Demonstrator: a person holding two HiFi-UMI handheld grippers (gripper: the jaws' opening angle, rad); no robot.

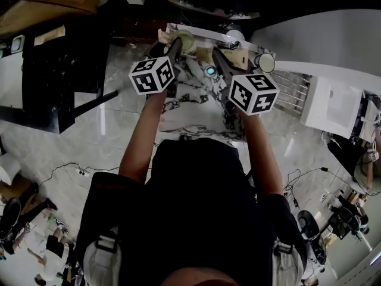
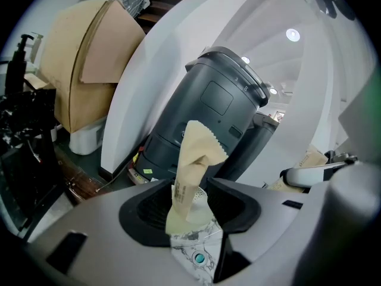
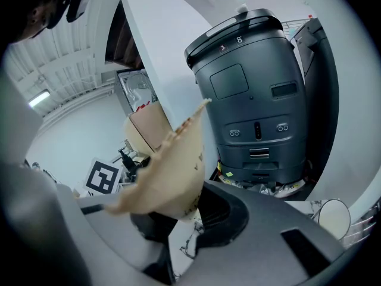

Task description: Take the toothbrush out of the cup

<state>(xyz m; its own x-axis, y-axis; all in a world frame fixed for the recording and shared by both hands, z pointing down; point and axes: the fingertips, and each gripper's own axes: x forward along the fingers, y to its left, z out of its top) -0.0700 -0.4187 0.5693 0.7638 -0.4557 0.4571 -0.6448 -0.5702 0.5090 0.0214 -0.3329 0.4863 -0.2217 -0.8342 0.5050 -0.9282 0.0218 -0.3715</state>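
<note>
Marble table (image 1: 191, 95) below person.
Head view: left gripper (image 1: 176, 42) and right gripper (image 1: 216, 53) near far edge.
Left gripper view: jaws pinch tan sachet (image 2: 194, 159); print on it unreadable.
Right gripper view: jaws clamp tan paper wrapper (image 3: 171, 168); grey machine (image 3: 256, 94) marked "8". Toothbrush itself indiscernible.

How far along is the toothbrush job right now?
Done: nothing confirmable; I can't make out a cup or a bare toothbrush. In hand: the left claw is shut on a tan paper packet, the right claw on a second tan packet, both above the marble table. Left: if either packet holds the toothbrush, it is probably out; otherwise the removal remains.
</note>
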